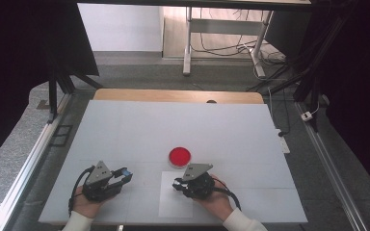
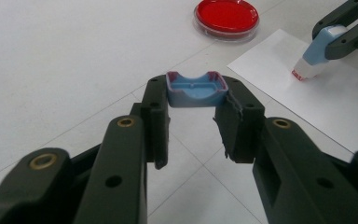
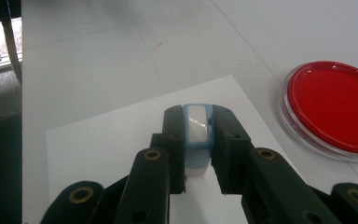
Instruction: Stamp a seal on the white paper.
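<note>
A person sits at a white table (image 1: 125,130), forearms coming in from the near edge, with a black two-jaw gripper in each hand.

The left gripper (image 2: 197,95) is clamped on a small light-blue plastic cap (image 2: 196,88), a shallow squarish cup with its hollow side facing up. The cap spans the gap between the two jaw tips, one jaw pressing on each of its ends. It is held above the bare tabletop. In the high view this gripper (image 1: 124,173) sits at the near left of the table.

The right gripper (image 3: 198,128) is clamped on a light-blue and white plastic stamp body (image 3: 196,135), gripped on both sides by the jaw tips. The left gripper view shows the stamp (image 2: 318,52) tilted, with its reddish lower end touching a white rectangular sheet of paper (image 2: 335,100). In the high view the right gripper (image 1: 179,183) is over that sheet (image 1: 173,204), which lies flat near the front edge of the table, between the two hands.

A round, clear, shallow dish filled with bright red (image 1: 179,156) rests on the table just beyond the paper's far edge. It lies near the right gripper without touching it. In the right gripper view the dish (image 3: 335,109) lies to the right of the jaws.

The two grippers are apart from each other, with open tabletop between them. Nothing lies between the held cap and the stamp.

Beyond the table is grey floor (image 1: 139,72), and dark frames (image 1: 53,91) stand on either side.
</note>
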`<state>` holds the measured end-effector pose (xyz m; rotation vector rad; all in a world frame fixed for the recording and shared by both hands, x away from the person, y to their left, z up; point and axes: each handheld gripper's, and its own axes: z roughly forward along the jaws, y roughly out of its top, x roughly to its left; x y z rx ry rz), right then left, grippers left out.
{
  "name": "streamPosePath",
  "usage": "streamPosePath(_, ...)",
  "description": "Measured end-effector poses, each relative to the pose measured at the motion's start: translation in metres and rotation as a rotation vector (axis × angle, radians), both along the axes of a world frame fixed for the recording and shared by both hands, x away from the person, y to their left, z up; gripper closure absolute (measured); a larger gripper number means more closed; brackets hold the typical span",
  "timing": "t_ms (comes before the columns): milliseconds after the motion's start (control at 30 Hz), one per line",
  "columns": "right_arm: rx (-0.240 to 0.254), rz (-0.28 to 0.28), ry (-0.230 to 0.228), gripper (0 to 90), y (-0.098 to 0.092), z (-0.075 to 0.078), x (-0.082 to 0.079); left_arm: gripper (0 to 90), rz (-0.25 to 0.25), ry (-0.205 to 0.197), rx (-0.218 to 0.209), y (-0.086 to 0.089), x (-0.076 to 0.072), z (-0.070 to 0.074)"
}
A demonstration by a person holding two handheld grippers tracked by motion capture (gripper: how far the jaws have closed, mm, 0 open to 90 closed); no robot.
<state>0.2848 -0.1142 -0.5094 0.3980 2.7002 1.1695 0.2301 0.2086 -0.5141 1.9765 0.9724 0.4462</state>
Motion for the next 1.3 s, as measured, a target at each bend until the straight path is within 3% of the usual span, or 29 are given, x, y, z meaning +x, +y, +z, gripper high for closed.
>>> streamPosePath(533, 0.051, -0.014, 0.011, 75.7, -0.0056, -0.0048, -0.0007, 64.9, 0.001, 0.000, 0.001, 0.0001, -0.0003, 0.0000)
streamPosePath(767, 0.051, -0.009, 0.008, 75.7, -0.0050, -0.0050, -0.0009, 65.0, -0.001, 0.001, 0.003, -0.0003, -0.0002, 0.0000)
streamPosePath(933, 0.017, -0.010, -0.001, 75.7, -0.0035, -0.0028, -0.0012, 65.0, 0.000, 0.000, 0.003, -0.0007, -0.0005, 0.0001)
streamPosePath(1300, 0.037, -0.009, 0.001, 75.8, -0.0036, -0.0045, -0.0010, 65.0, 0.001, 0.001, 0.003, -0.0006, -0.0006, -0.0001)
